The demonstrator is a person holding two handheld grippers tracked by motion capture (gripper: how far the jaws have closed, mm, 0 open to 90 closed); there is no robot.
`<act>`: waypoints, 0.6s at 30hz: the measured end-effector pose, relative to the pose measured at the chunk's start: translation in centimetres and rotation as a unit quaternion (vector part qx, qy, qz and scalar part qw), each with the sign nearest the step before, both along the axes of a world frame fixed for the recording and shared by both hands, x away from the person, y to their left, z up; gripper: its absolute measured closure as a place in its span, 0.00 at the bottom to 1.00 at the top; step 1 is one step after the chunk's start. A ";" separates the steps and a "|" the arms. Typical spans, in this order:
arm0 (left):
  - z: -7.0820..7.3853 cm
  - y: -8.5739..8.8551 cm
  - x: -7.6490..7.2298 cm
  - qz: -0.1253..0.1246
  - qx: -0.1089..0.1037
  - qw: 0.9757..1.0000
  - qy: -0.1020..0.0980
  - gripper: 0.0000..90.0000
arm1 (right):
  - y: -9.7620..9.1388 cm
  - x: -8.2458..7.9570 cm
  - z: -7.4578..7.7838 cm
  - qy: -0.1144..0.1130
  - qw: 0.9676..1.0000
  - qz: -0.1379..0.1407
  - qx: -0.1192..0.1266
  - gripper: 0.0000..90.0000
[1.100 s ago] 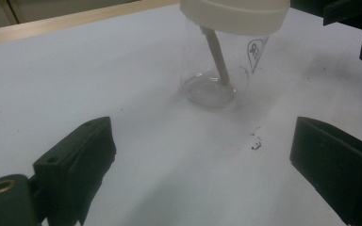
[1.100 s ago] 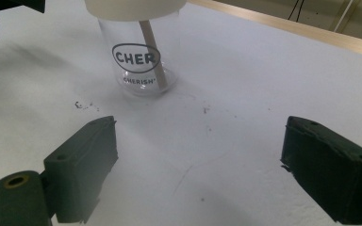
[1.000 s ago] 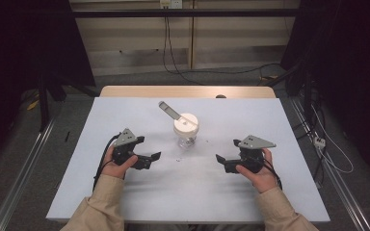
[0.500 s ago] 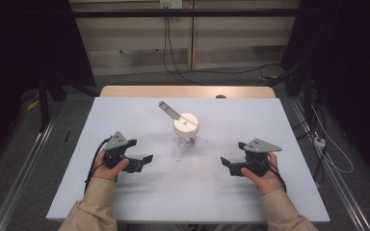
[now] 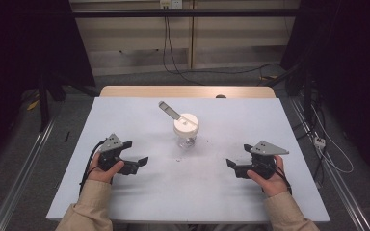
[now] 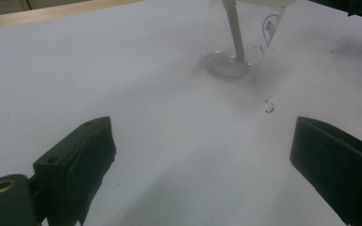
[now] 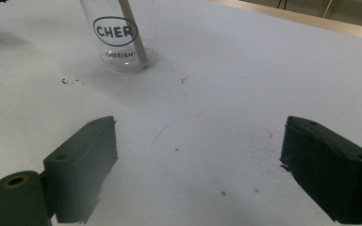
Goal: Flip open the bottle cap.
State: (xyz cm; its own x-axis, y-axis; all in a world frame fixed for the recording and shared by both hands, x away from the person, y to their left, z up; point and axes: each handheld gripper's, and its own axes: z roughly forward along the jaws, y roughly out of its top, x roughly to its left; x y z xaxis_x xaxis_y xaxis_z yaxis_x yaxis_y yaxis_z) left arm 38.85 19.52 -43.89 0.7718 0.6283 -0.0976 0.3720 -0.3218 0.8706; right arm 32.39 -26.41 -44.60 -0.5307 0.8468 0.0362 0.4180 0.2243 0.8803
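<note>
Both tongs rest low over the table (image 5: 125, 110) with their jaws spread wide and nothing between them: the left gripper (image 5: 136, 162) near the front left, the right gripper (image 5: 236, 167) near the front right. Between and beyond them, mid-table, stands a clear glass jar (image 5: 186, 139) with a cream lid (image 5: 186, 123) and a slanted stick (image 6: 234, 33) inside. It looks light and tall; a sideways nudge from either jaw would likely tip it or skid it across the smooth top
</note>
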 end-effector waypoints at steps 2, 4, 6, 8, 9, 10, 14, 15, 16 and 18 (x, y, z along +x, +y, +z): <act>0.0 0.1 0.0 0.002 -0.001 1.000 0.000 0.08 | -0.1 -0.1 0.0 0.000 1.000 -0.001 0.001 0.13; 0.0 0.1 -0.1 0.003 -0.002 1.000 0.002 0.08 | -0.3 -0.2 -0.1 -0.002 1.000 -0.003 0.002 0.13; 0.0 0.2 -0.1 0.004 -0.002 1.000 0.002 0.08 | -0.4 -0.3 -0.1 -0.002 1.000 -0.003 0.002 0.13; 0.0 0.3 -0.1 0.003 0.001 1.000 0.000 0.08 | -0.5 -0.5 -0.1 -0.002 1.000 -0.002 0.001 0.13; -0.1 0.4 -0.1 0.004 0.001 1.000 0.001 0.08 | -0.6 -0.5 -0.1 -0.002 1.000 -0.003 0.000 0.13; -0.1 0.5 -0.1 0.003 0.004 1.000 -0.001 0.08 | -0.6 -0.6 -0.1 -0.001 1.000 -0.003 0.000 0.13; -0.1 0.7 -0.2 0.007 0.000 1.000 0.000 0.08 | -0.8 -0.8 -0.2 -0.003 1.000 -0.004 -0.002 0.14; -0.1 0.7 -0.3 0.007 0.000 1.000 0.001 0.08 | -0.9 -0.9 -0.2 -0.004 1.000 -0.005 -0.002 0.14; -0.1 0.8 -0.3 0.007 0.001 1.000 0.001 0.08 | -0.9 -0.9 -0.2 -0.004 1.000 -0.005 -0.002 0.14; -0.2 1.0 -0.3 0.008 0.004 1.000 0.001 0.08 | -1.0 -1.0 -0.2 -0.004 1.000 -0.006 -0.002 0.14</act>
State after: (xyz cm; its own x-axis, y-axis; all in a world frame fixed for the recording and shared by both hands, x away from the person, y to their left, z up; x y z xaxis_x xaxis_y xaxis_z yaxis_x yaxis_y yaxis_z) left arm 38.52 20.55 -44.06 0.7616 0.6410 -0.0951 0.3793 -0.3220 0.8674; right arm 31.41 -27.42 -44.78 -0.5202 0.8535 0.0296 0.4141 0.2217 0.8828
